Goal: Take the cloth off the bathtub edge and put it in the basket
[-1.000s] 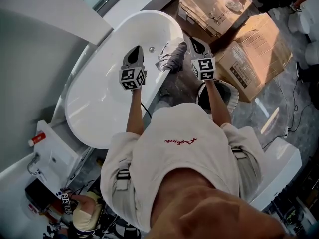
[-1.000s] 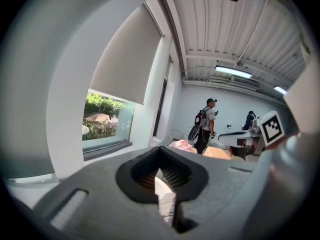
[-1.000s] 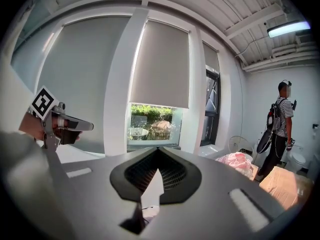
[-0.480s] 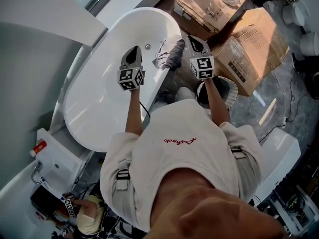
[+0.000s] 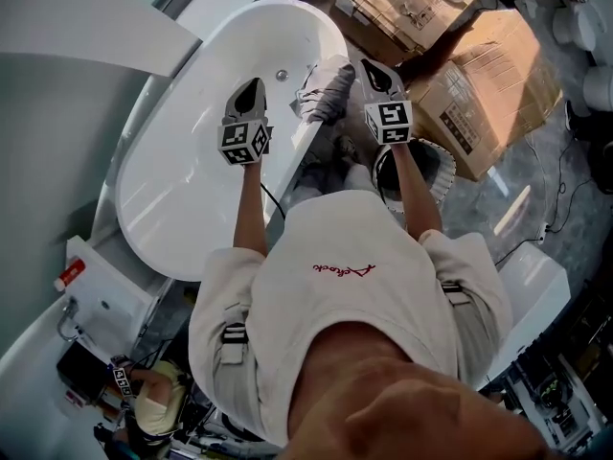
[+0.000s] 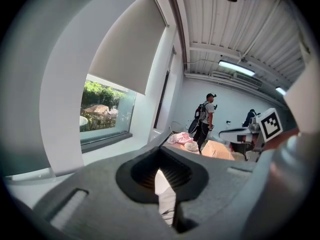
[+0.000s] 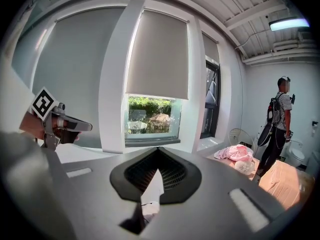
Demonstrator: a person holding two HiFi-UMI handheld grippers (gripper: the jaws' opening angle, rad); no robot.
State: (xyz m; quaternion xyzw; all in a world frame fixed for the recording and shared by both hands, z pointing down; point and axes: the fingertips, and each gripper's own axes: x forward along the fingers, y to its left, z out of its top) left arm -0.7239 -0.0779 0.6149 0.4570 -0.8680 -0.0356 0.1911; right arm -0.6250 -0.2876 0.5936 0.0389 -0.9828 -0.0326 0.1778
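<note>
A crumpled grey cloth (image 5: 326, 94) hangs over the rim of the white bathtub (image 5: 182, 209). My left gripper (image 5: 247, 96) hovers over the tub's inside, left of the cloth, jaws shut with nothing in them (image 6: 167, 204). On the cloth's right, my right gripper (image 5: 375, 73) is held above the floor, also shut and holding nothing (image 7: 147, 194). Neither touches the cloth. The basket (image 5: 439, 175), round with a pale frilled rim, stands on the floor below my right forearm, partly hidden by it.
Two cardboard boxes (image 5: 493, 89) (image 5: 402, 12) stand on the floor right of the tub, close to the basket. A pink cloth (image 7: 232, 154) lies on one box. A person with a backpack (image 7: 277, 116) stands at the far end of the room. Cables (image 5: 560, 209) lie on the floor.
Both grippers have moved a little further out along the tub, level with the cloth on either side. Their jaws stay shut. The cloth has not moved.
</note>
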